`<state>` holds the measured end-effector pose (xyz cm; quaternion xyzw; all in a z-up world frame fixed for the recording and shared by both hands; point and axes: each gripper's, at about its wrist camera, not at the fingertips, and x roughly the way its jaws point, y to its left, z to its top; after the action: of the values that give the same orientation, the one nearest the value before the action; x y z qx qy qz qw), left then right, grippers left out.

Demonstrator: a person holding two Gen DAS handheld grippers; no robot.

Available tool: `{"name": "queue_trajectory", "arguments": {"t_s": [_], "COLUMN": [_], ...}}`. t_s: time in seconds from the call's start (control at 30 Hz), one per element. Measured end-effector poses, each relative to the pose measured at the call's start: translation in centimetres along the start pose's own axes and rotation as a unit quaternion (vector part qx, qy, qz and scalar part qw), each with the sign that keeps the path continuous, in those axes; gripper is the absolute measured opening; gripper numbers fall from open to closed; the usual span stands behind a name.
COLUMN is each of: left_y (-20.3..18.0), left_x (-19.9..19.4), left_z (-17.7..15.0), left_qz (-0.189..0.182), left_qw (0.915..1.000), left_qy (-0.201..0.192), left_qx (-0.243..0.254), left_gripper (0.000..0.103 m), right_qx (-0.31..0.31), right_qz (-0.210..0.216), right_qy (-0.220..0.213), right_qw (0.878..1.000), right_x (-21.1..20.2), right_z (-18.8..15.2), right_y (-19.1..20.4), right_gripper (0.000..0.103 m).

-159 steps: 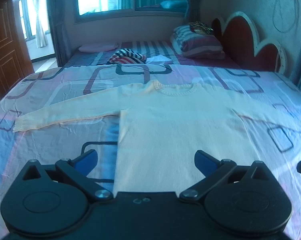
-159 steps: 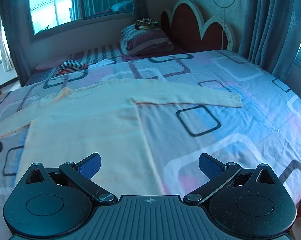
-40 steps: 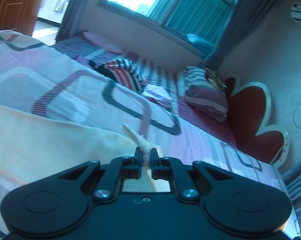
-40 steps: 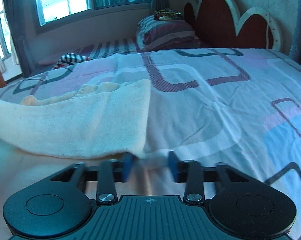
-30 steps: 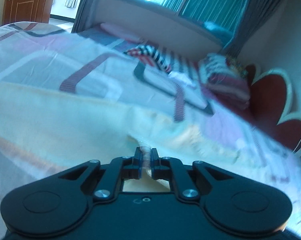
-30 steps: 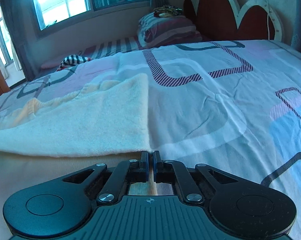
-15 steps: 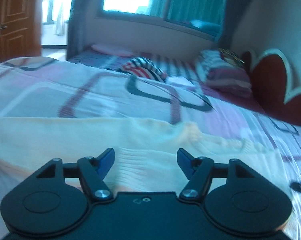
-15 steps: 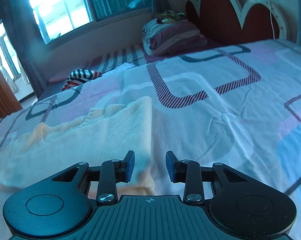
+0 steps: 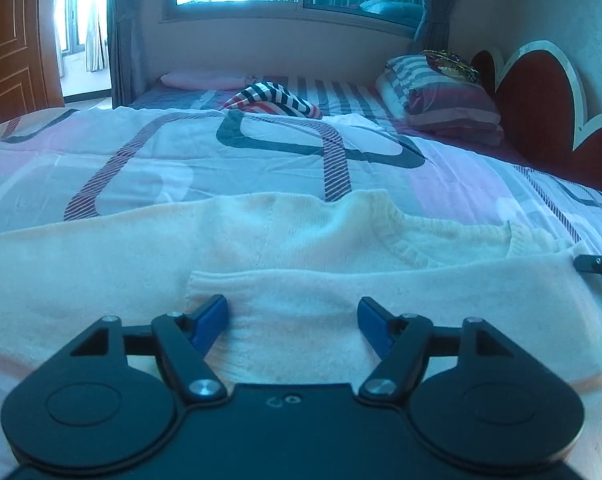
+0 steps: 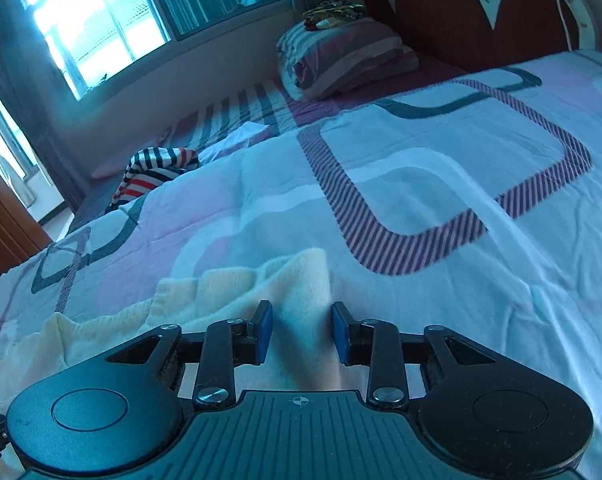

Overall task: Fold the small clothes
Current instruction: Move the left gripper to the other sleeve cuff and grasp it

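A cream knit sweater (image 9: 341, 240) lies on the patterned bedspread (image 9: 161, 160), its lower part folded up over the chest, collar (image 9: 413, 236) toward the far side. My left gripper (image 9: 293, 314) hovers low over the folded layer, jaws wide and still opening, nothing pinched. In the right wrist view, the sweater's right edge (image 10: 221, 292) bunches up. My right gripper (image 10: 301, 330) straddles a ridge of it, jaws apart and closing, with fabric between the pads. The right gripper's tip (image 9: 599, 266) shows at the left wrist view's right edge.
A striped garment (image 9: 273, 100) lies at the far side of the bed, with a white cloth (image 10: 241, 136) beside it. Stacked pillows (image 9: 441, 100) rest against the red headboard (image 9: 541, 112). A wooden door (image 9: 9, 40) stands at far left, under a window wall.
Both grippers were shut on the sweater one second ago and have let it go. The left jaws spread wide and the folded layer now lies flat. The right gripper moved along the sweater's edge.
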<state>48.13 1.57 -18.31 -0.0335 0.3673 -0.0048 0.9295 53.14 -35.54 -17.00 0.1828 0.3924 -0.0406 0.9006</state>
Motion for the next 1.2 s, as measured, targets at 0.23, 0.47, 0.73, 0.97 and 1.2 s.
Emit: {"name": "queue_trajectory", "arguments": {"t_s": [0.23, 0.47, 0.73, 0.97, 1.2], "left_y": [-0.2, -0.3, 1.3, 4.4, 10.4], "left_x": [0.2, 0.7, -2.8, -6.6, -10.1], "left_z": [0.1, 0.2, 0.5, -0.7, -2.0], "left_qz": [0.0, 0.012, -0.001, 0.022, 0.063], "left_qw": [1.0, 0.9998, 0.9994, 0.9983, 0.9921], "left_qy": [-0.009, -0.005, 0.025, 0.03, 0.031], "left_qx": [0.002, 0.017, -0.025, -0.045, -0.104], "left_gripper": [0.074, 0.076, 0.087, 0.087, 0.088], "right_qx": [0.001, -0.074, -0.089, -0.121, -0.154], "right_qz": [-0.025, -0.056, -0.059, 0.014, 0.066], "right_qy": [-0.011, -0.026, -0.026, 0.001, 0.016], "right_qw": [1.0, 0.995, 0.994, 0.993, 0.986], "right_x": [0.0, -1.2, -4.2, -6.7, -7.9], "right_z": [-0.3, -0.8, -2.0, -5.5, -9.0], "right_y": [-1.5, 1.0, 2.1, 7.3, 13.0], "right_gripper": [0.005, 0.024, 0.024, 0.025, 0.047]}}
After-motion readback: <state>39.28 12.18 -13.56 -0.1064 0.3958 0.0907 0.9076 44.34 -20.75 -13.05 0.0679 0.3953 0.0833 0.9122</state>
